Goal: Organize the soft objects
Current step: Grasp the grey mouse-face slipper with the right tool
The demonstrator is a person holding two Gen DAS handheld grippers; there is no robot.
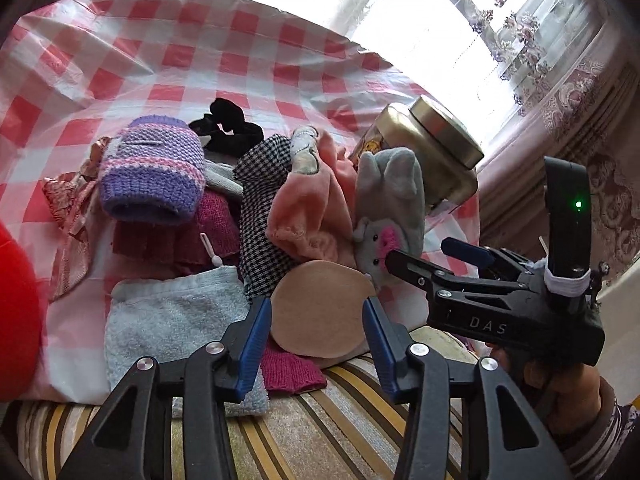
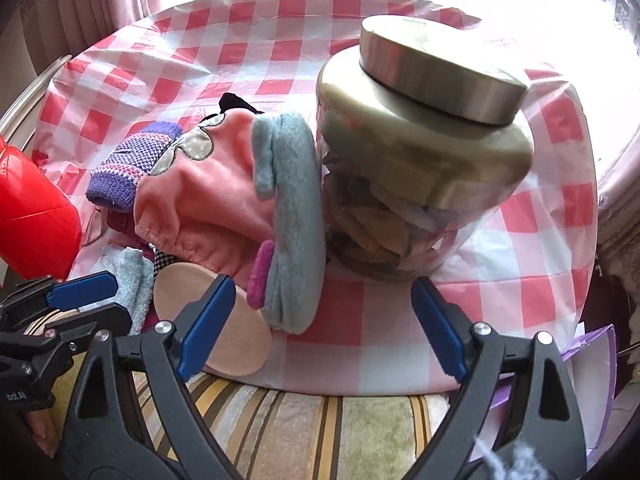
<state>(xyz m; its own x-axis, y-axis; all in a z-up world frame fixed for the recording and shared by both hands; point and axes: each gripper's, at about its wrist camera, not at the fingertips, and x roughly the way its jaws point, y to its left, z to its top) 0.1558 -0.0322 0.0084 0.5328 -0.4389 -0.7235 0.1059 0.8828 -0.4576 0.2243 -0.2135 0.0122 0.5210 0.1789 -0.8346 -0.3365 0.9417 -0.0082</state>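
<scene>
A heap of soft things lies on a pink checked cloth [image 1: 168, 56]: a purple knit piece [image 1: 152, 168], a houndstooth cloth [image 1: 260, 208], a pink plush garment [image 1: 308, 208], a grey mouse sock [image 1: 388, 200], a light blue towel [image 1: 172, 320] and a round beige pad [image 1: 320, 308]. My left gripper [image 1: 316, 332] frames the beige pad with its jaws partly apart; the pad lies just ahead of the tips and looks unpressed. My right gripper [image 2: 324, 320] is wide open over bare cloth in front of the glass jar [image 2: 420, 152], beside the grey sock [image 2: 296, 220].
The jar has a metal lid [image 2: 436, 68] and holds soft pieces. A red object [image 2: 32, 208] stands at the left edge. A black scrunchie [image 1: 228, 128] lies behind the heap. A striped cushion [image 2: 320, 432] is below the cloth; curtains and a window are behind.
</scene>
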